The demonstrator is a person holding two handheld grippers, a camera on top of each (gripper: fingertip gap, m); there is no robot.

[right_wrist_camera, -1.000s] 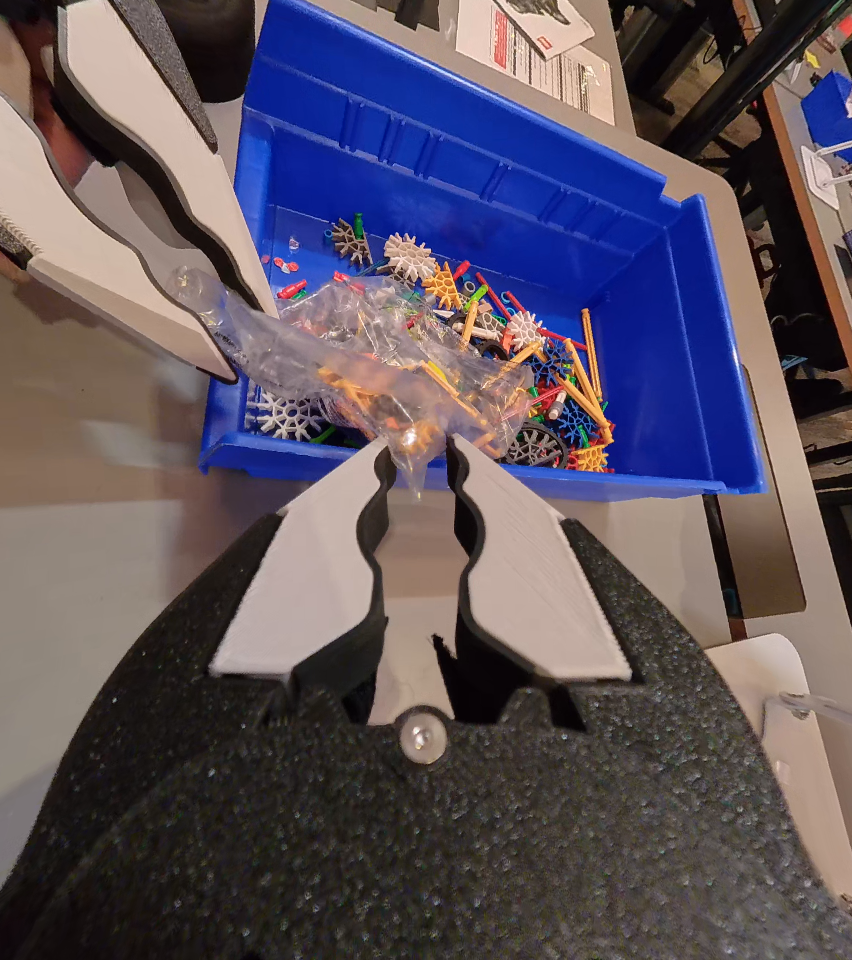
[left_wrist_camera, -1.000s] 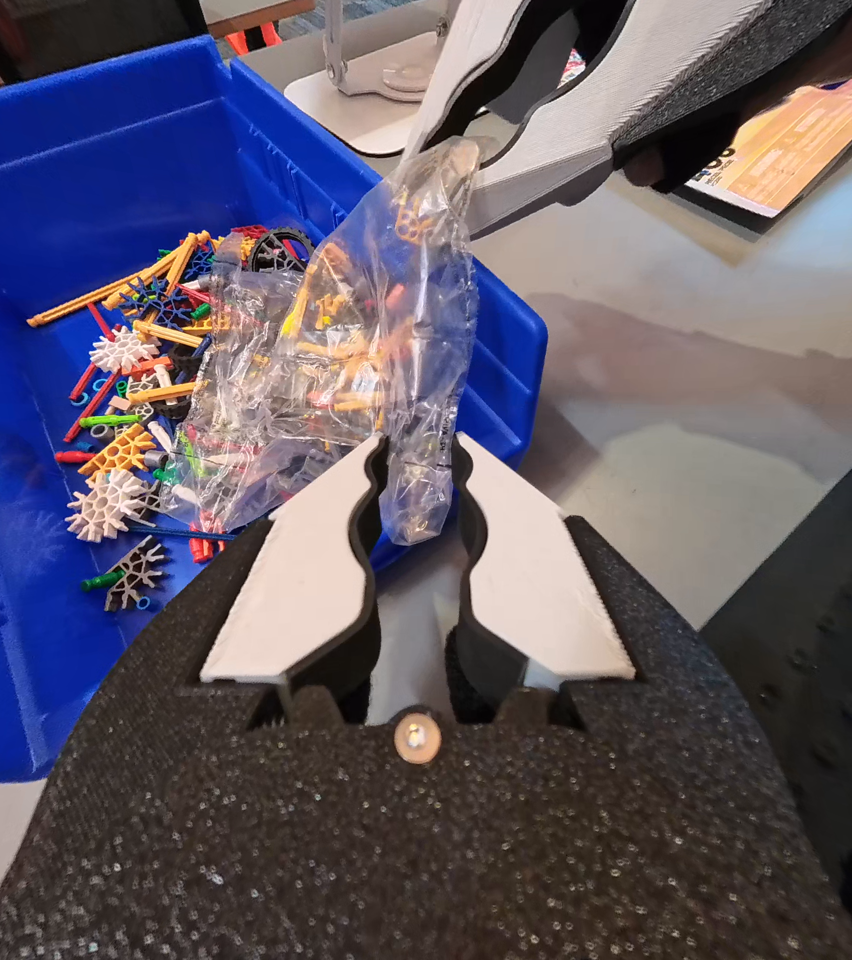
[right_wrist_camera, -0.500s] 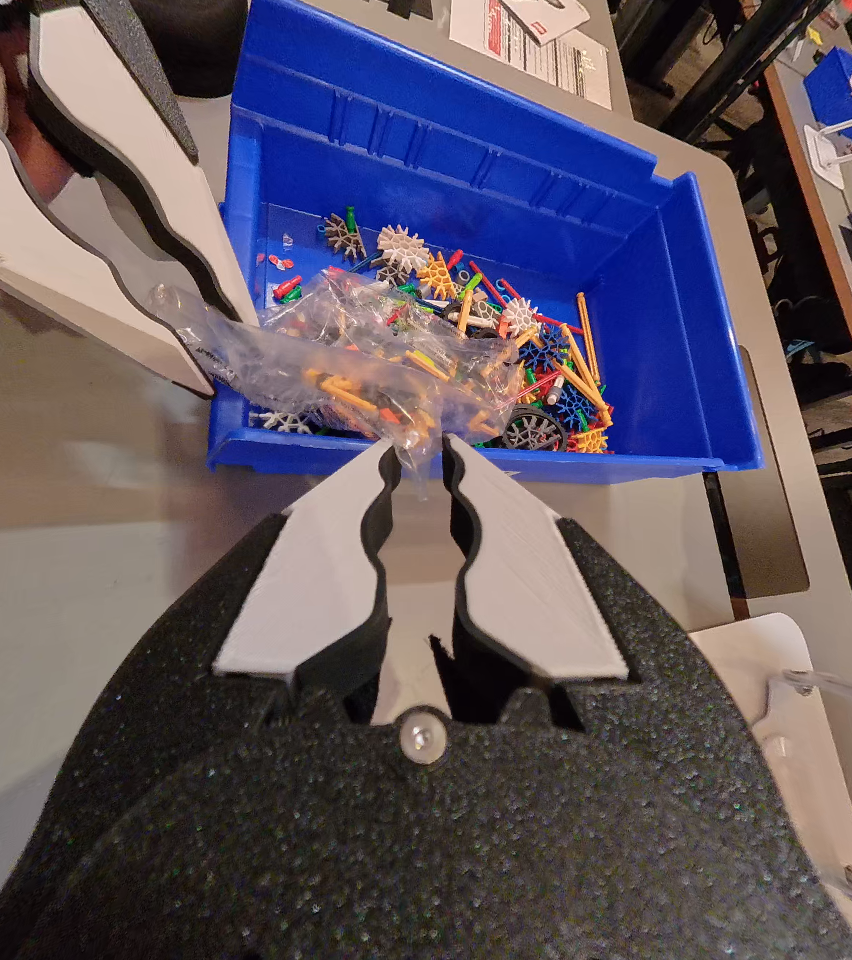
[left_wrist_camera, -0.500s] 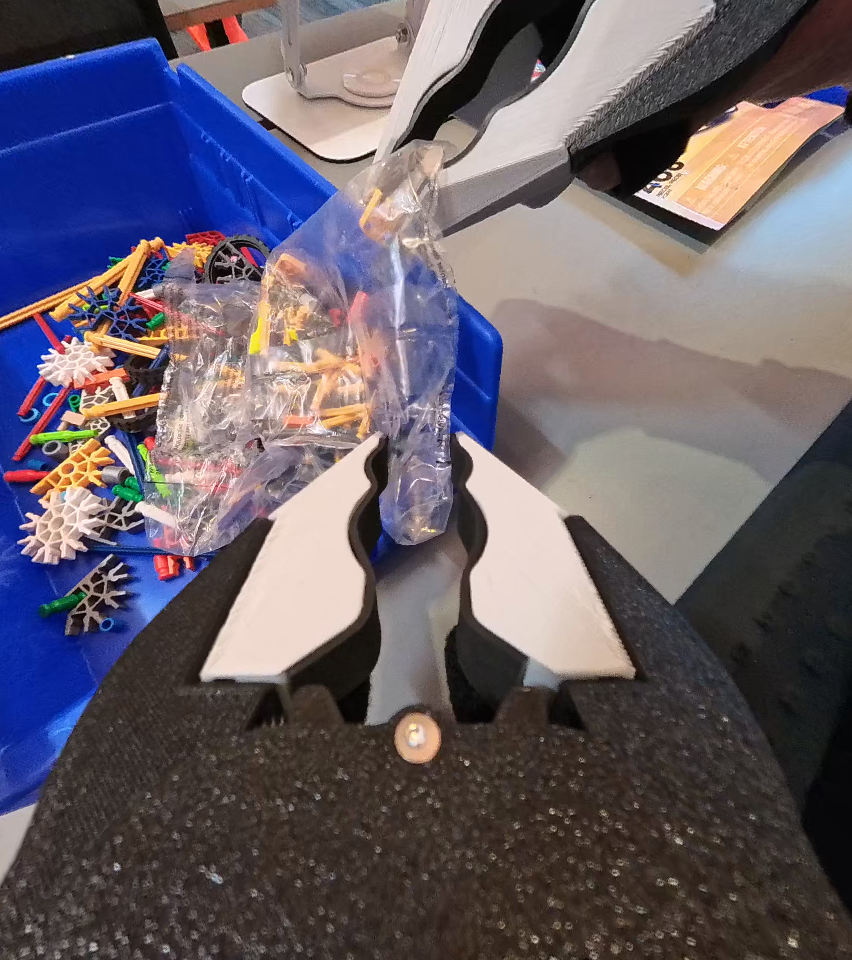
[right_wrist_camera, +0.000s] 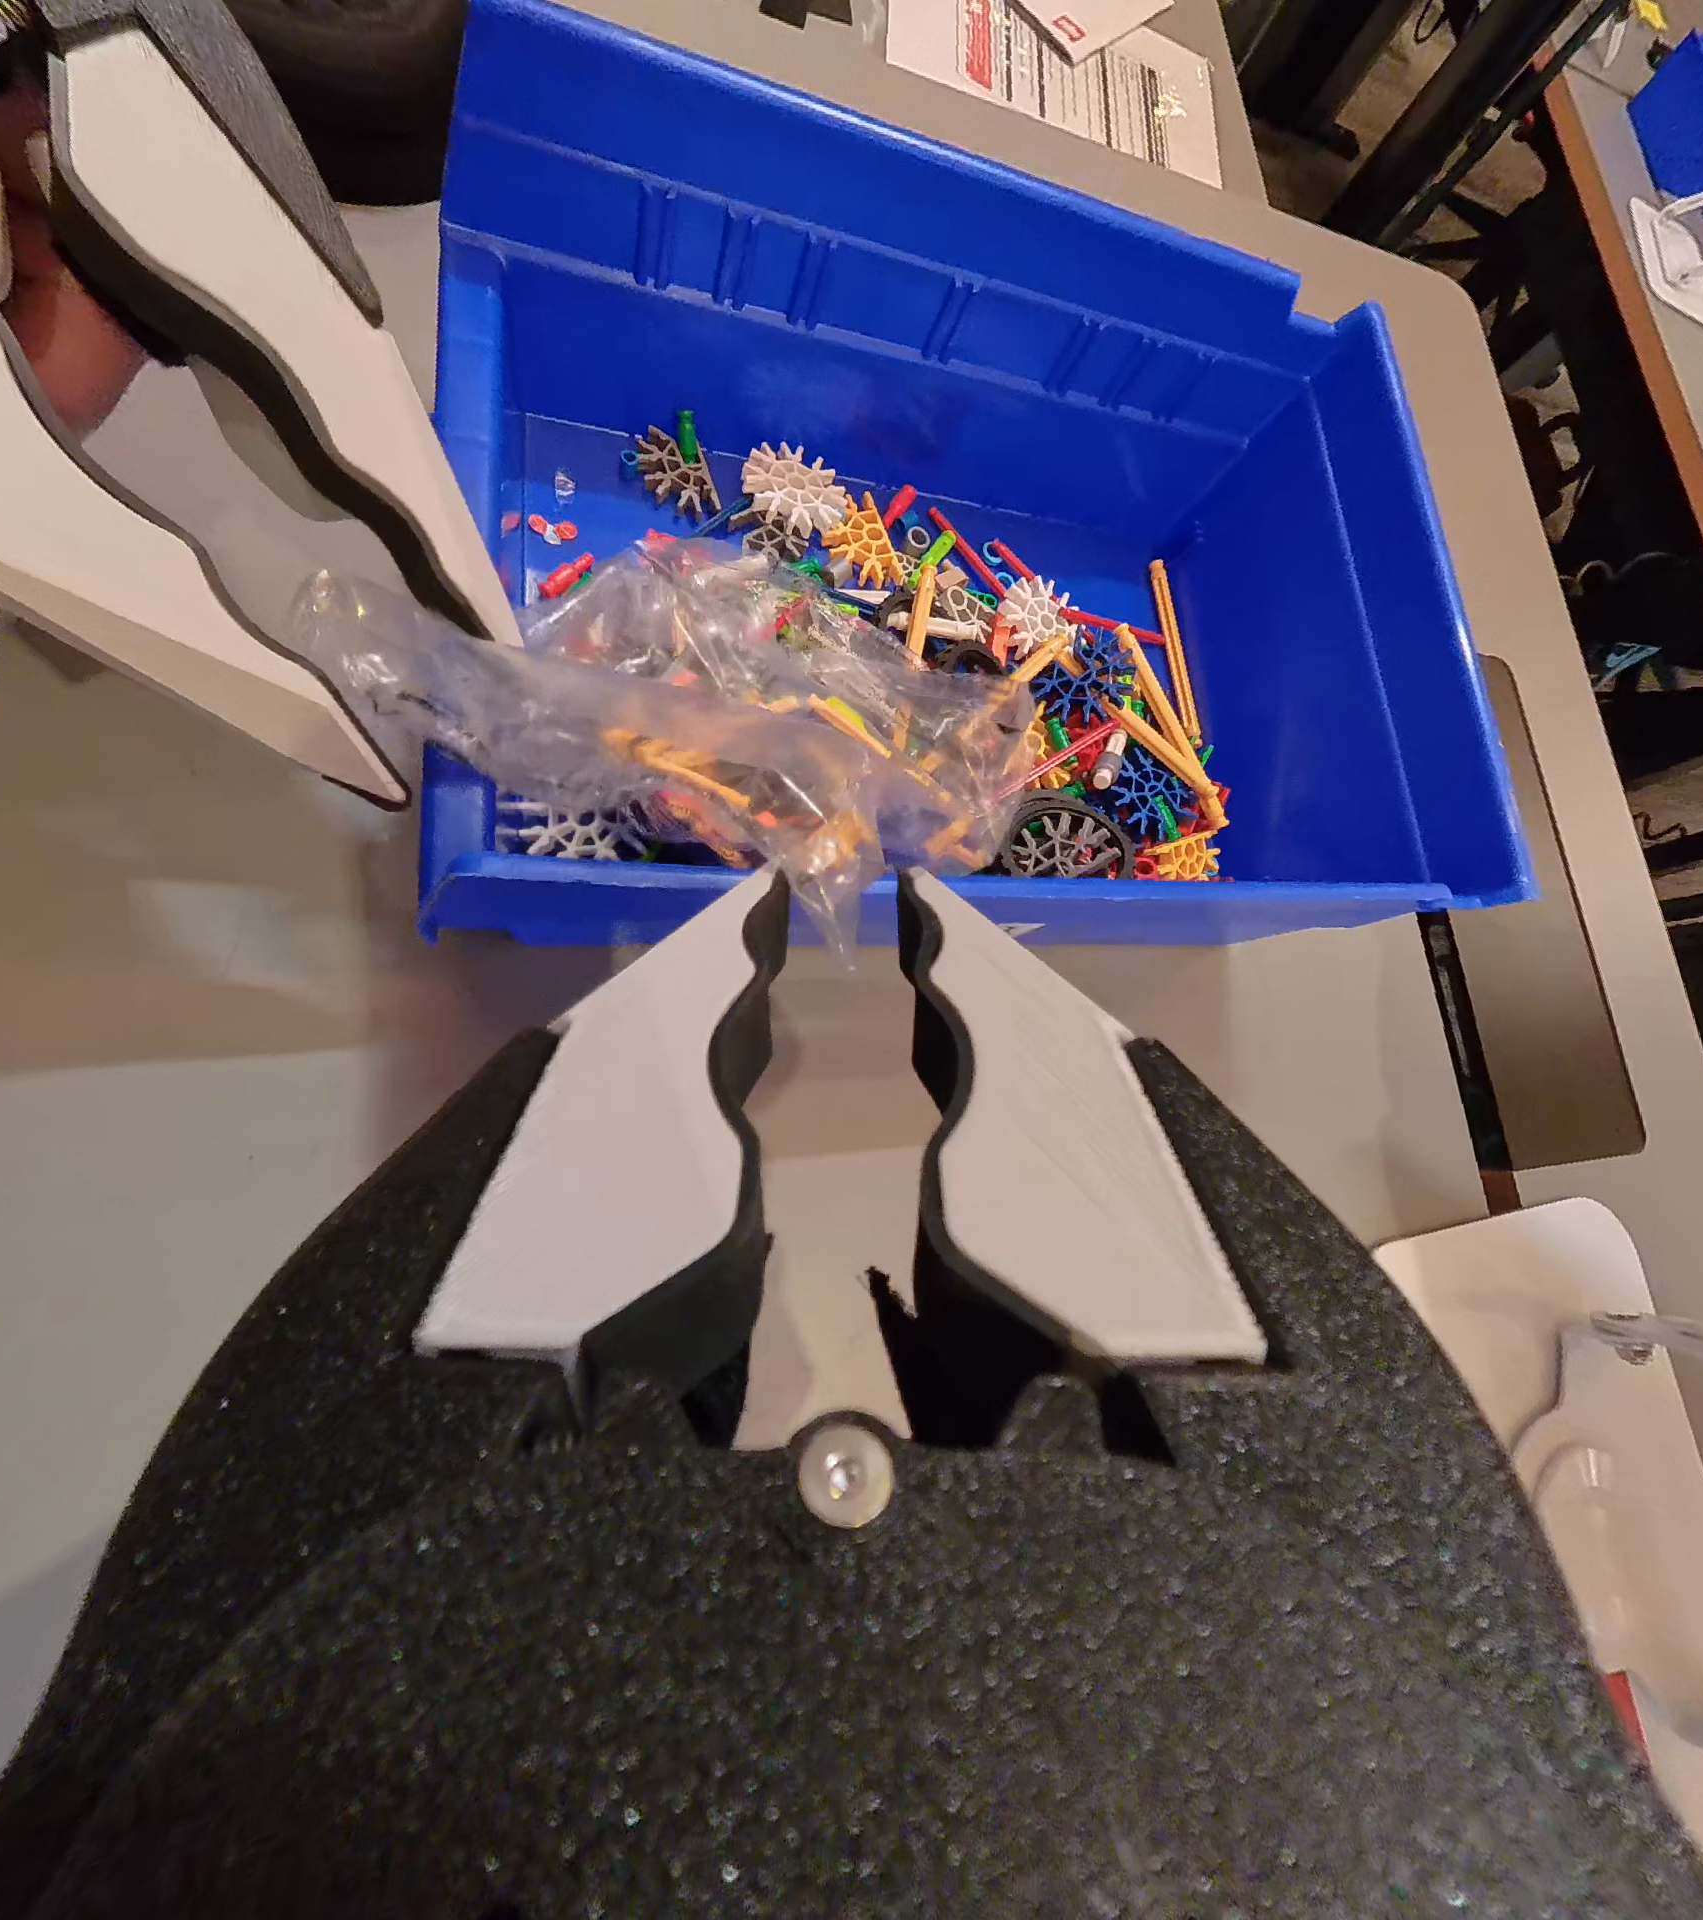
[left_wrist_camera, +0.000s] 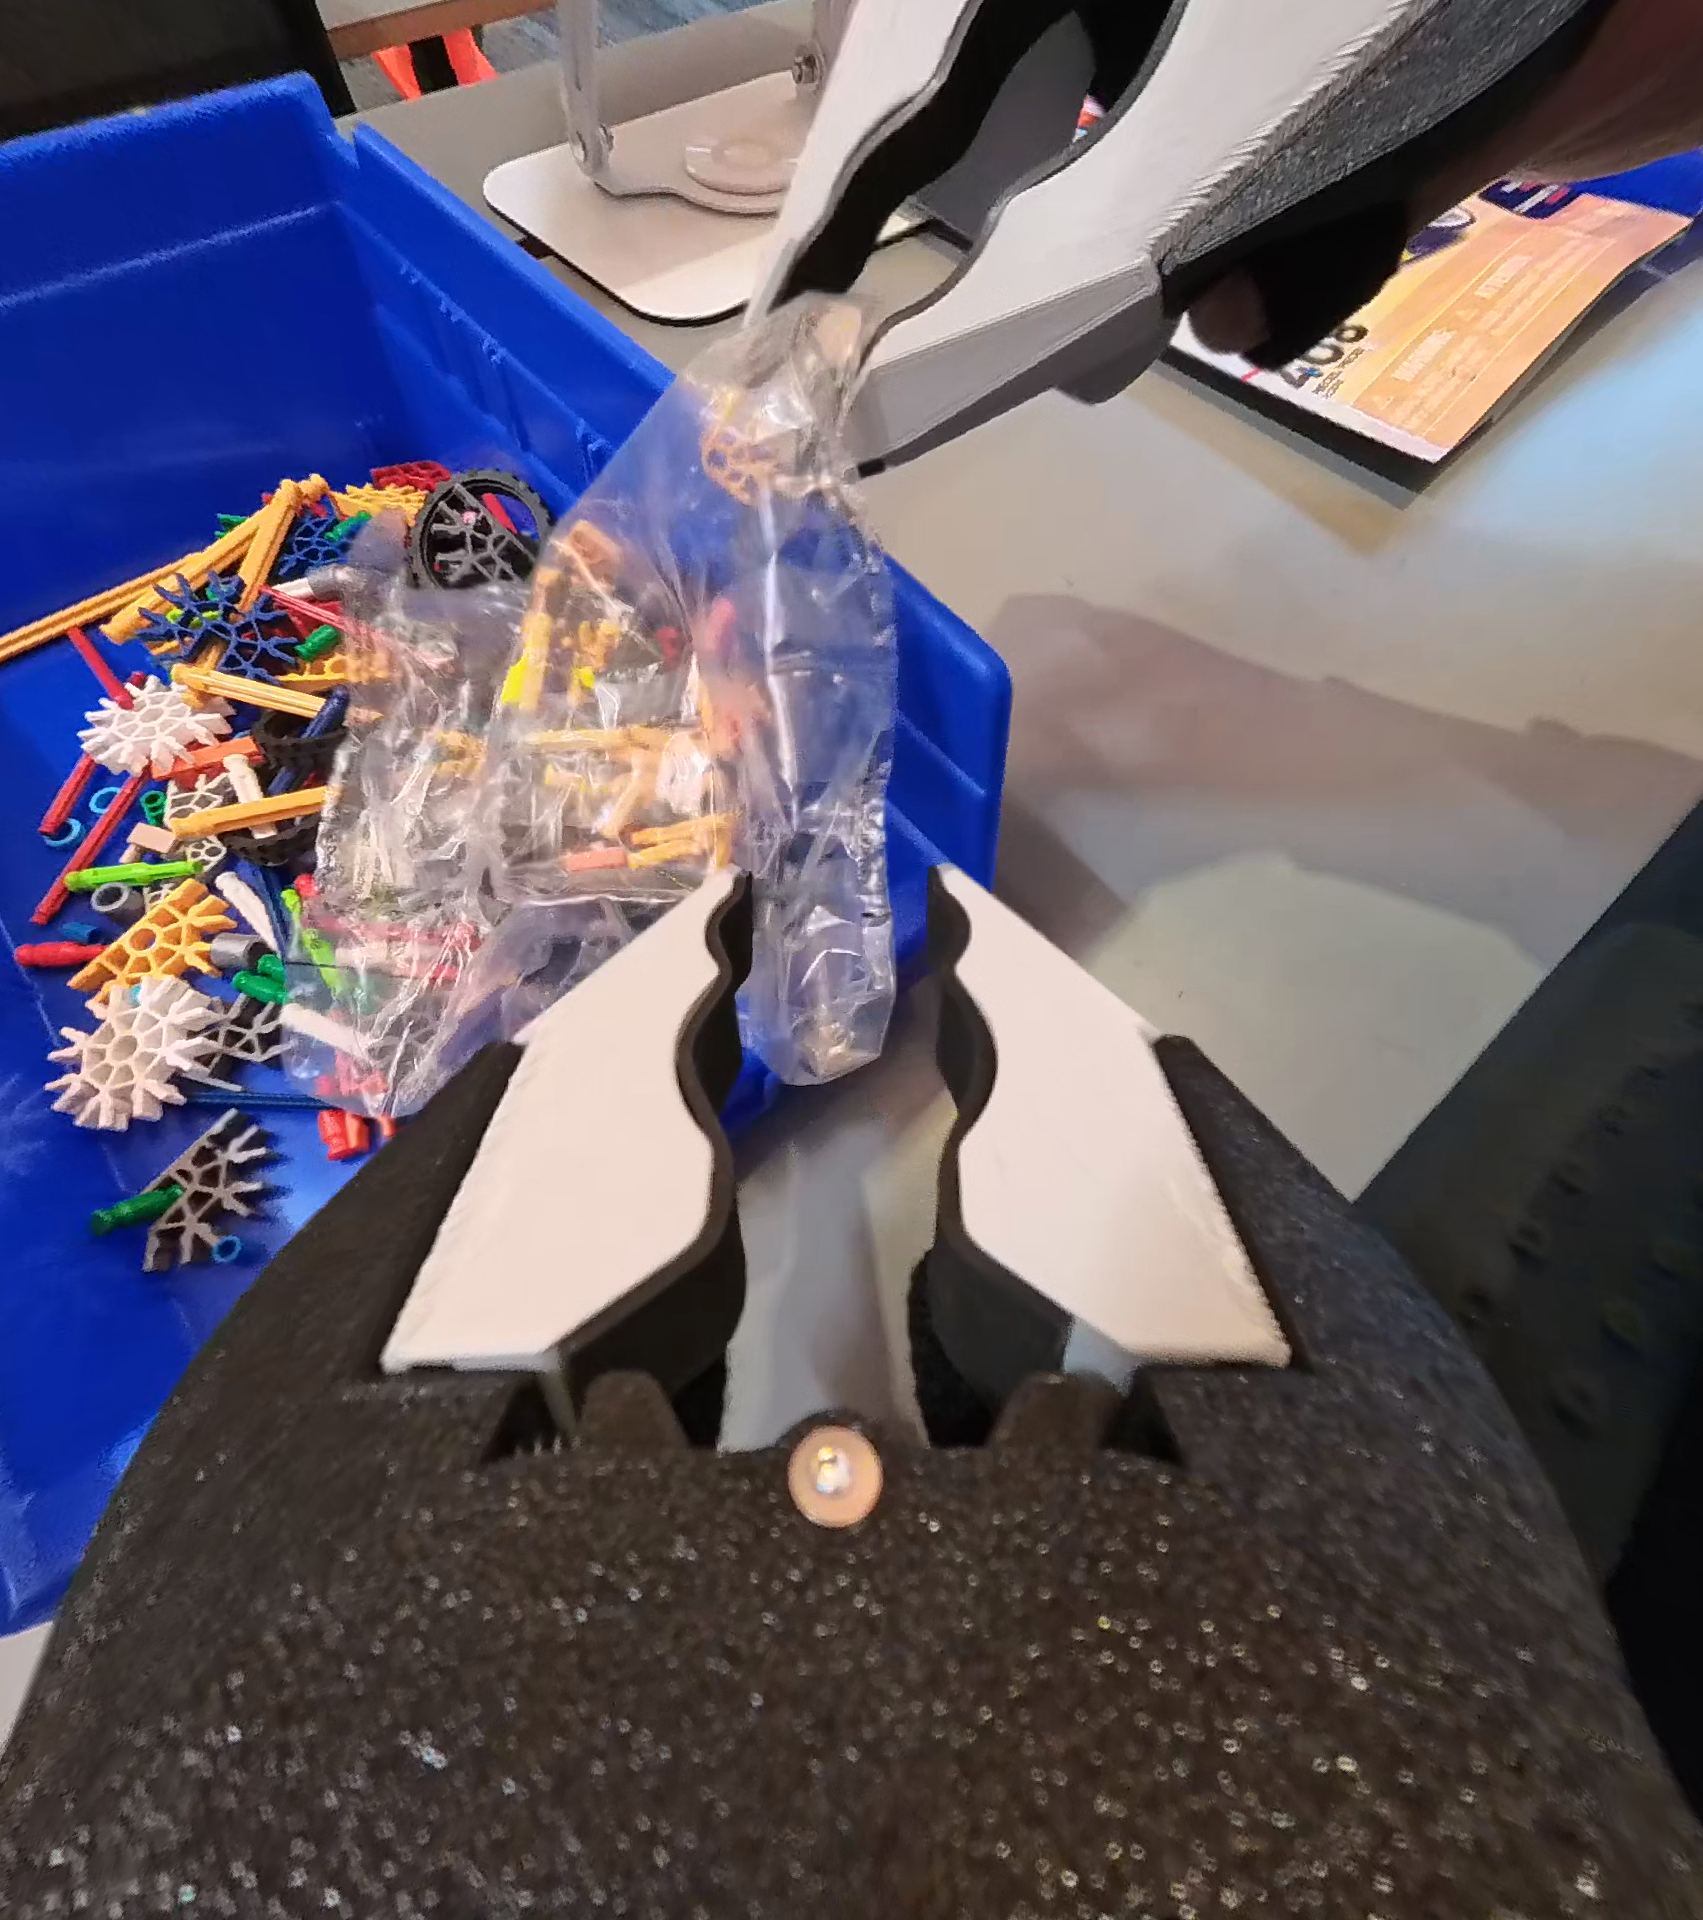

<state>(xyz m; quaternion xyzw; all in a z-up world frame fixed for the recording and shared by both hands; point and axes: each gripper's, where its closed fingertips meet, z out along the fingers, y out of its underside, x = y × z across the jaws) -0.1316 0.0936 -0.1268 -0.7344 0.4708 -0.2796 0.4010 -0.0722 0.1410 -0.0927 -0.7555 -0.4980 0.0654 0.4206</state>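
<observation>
A clear plastic bag [left_wrist_camera: 639, 727] of small coloured building-toy parts hangs over the near rim of a blue bin [left_wrist_camera: 203, 312]. My right gripper [right_wrist_camera: 842, 878] is shut on one bunched corner of the bag [right_wrist_camera: 722, 717] and holds it up. It also shows at the top of the left wrist view [left_wrist_camera: 821, 384]. My left gripper [left_wrist_camera: 834, 888] has the bag's other end between its jaws, which stand slightly apart with a gap beside the plastic. It shows at the left of the right wrist view [right_wrist_camera: 457, 717]. Loose rods, connectors and a black wheel [left_wrist_camera: 478, 530] lie in the bin [right_wrist_camera: 930, 343].
The bin stands on a grey table. A white stand base [left_wrist_camera: 660, 239] and an orange booklet [left_wrist_camera: 1449, 332] lie behind the bag. A printed sheet [right_wrist_camera: 1065, 73] lies beyond the bin, and another white stand [right_wrist_camera: 1574, 1455] is at the right. A dark textured surface [left_wrist_camera: 1605, 1143] borders the table. Across from one pair of fingers to the other is roughly 9 cm. About 12 cm separates my right fingertips from the black wheel [left_wrist_camera: 478, 530]. Look for it in the right wrist view [right_wrist_camera: 1074, 850] too.
The left gripper's jaws have widened a little around the bag's end. The bag has shifted slightly over the bin rim. The right gripper keeps its grip.
</observation>
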